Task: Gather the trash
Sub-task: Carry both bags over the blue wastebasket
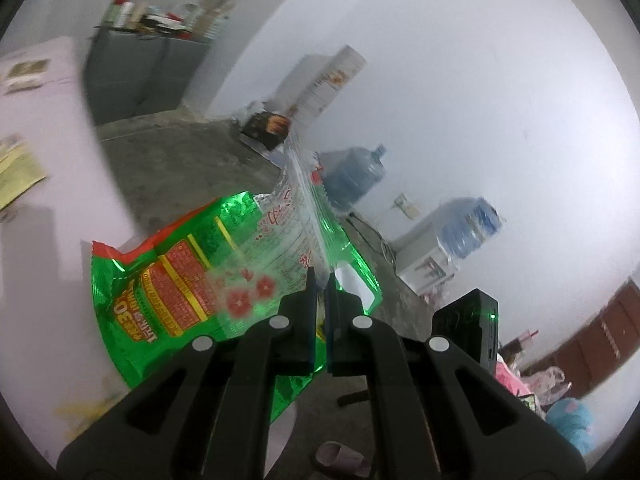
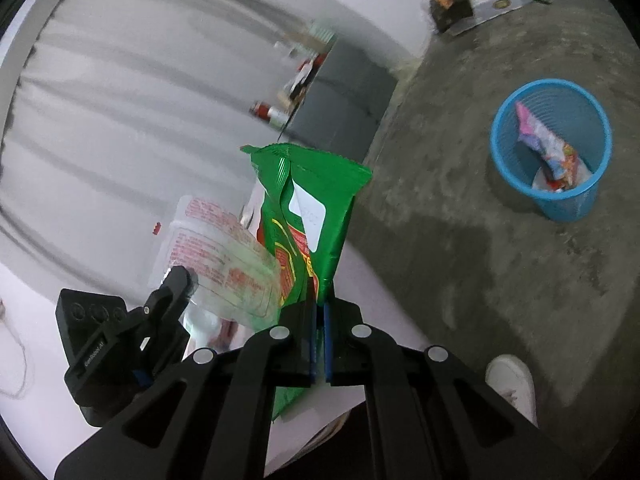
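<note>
Holding: left gripper pinching clear printed wrapper; right gripper pinching green snack bag
Waiting: blue mesh bin, well apart on floor
Risking: wrappers overlapping, snagging, dropping short

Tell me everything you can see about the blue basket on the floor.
The blue basket is a round mesh bin, apparently plastic, tapering toward its base. It stands upright on the grey concrete floor, apart from the table and both grippers. Its top is open. Inside lies a crumpled pink and multicoloured wrapper over some pale scraps.
</note>
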Tool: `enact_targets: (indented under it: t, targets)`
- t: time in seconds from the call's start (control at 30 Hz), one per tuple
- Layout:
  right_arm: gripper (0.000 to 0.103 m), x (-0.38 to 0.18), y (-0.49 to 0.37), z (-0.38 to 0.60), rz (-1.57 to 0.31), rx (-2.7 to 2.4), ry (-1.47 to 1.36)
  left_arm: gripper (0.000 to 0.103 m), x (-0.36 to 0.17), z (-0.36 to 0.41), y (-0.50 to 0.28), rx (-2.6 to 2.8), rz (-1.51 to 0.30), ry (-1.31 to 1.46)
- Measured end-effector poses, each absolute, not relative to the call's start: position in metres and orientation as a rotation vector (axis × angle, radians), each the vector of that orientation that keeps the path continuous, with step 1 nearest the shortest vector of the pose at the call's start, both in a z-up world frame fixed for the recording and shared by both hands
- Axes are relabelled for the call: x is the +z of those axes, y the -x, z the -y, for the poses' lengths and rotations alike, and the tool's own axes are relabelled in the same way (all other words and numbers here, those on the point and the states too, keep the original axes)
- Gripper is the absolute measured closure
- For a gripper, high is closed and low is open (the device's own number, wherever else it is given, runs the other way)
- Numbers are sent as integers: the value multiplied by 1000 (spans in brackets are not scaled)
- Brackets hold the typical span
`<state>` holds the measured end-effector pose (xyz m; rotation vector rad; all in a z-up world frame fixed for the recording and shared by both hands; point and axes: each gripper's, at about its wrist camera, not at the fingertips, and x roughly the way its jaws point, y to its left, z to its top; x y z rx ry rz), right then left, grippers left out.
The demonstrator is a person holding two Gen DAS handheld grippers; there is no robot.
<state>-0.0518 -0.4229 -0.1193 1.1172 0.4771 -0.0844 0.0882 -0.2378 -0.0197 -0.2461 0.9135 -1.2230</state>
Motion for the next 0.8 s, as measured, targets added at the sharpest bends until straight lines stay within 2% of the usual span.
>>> enact_targets:
  t: [0.37, 0.57, 0.8]
  targets:
    - [100, -140, 69, 541, -339, -294, -1192, 102, -23, 369, -90, -1305, -993, 132]
    - [101, -156, 70, 603, -338, -434, -1150, 102, -32, 408, -102, -1315, -1001, 89]
    - [101, -199, 52, 648, -421, -613, -1088, 102, -55, 454, -123, -1304, -1038, -3]
